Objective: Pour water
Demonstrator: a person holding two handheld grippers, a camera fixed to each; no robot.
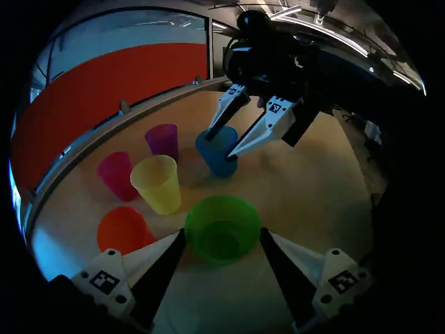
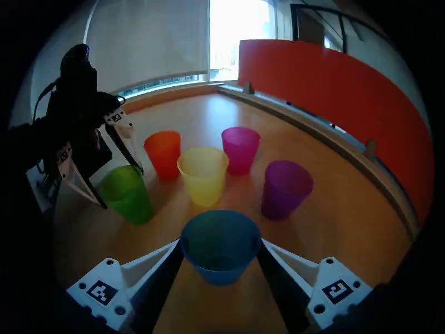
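right claw [image 2: 219, 242] half-closed, pinching a translucent blue plastic cup [image 2: 220, 260]; left claw [image 1: 221, 232] likewise grips a green plastic cup [image 1: 222, 221]. squeezed walls may buckle, spilling.

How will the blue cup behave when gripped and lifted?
Probably light: the blue cup looks like thin, translucent plastic, contents unclear. Its walls may flex under a squeeze. Narrower at the base, it might slip down through the right gripper.

Translucent green cup [image 1: 222, 228] upright on wooden tabletop [image 1: 311, 183], translucent blue cup [image 2: 220, 245] upright beyond it, apart
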